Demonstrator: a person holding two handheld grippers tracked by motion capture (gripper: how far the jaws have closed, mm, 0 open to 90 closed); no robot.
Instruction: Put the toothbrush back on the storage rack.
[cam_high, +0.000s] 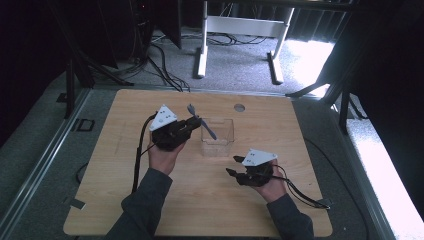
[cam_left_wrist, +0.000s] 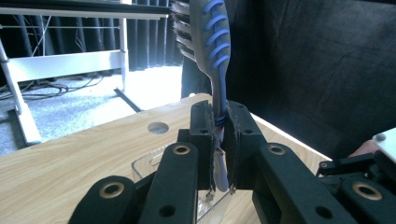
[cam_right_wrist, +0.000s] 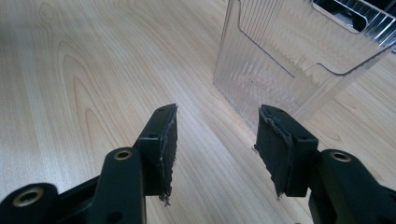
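Left gripper sits left of the tabletop's middle, nearer the far edge, jaws clenched on a toothbrush. In the left gripper view the jaws pinch the grey-and-blue handle at its lower part, pads pressed on both sides, brush running up between them; the bristled head sticks up well past the jaw tips, bristles facing left in that view. In the high view the toothbrush lies slanted, head toward the far edge, the other end reaching over the near-left rim of the clear plastic box. Whether the brush end touches the box wall, cannot tell. The clear box stands about mid-tabletop, just right of the left gripper's jaws; in the left gripper view its rim shows right below the jaws. A round hole is in the tabletop near the far edge, behind the box. Right gripper rests right of middle, nearer the near edge, jaws pointing left toward the box, apart from it. In the right gripper view the jaws stand released, part open, bare wood between them, nothing gripped; the ribbed clear box stands just beyond the right jaw's tip, not between the pads.
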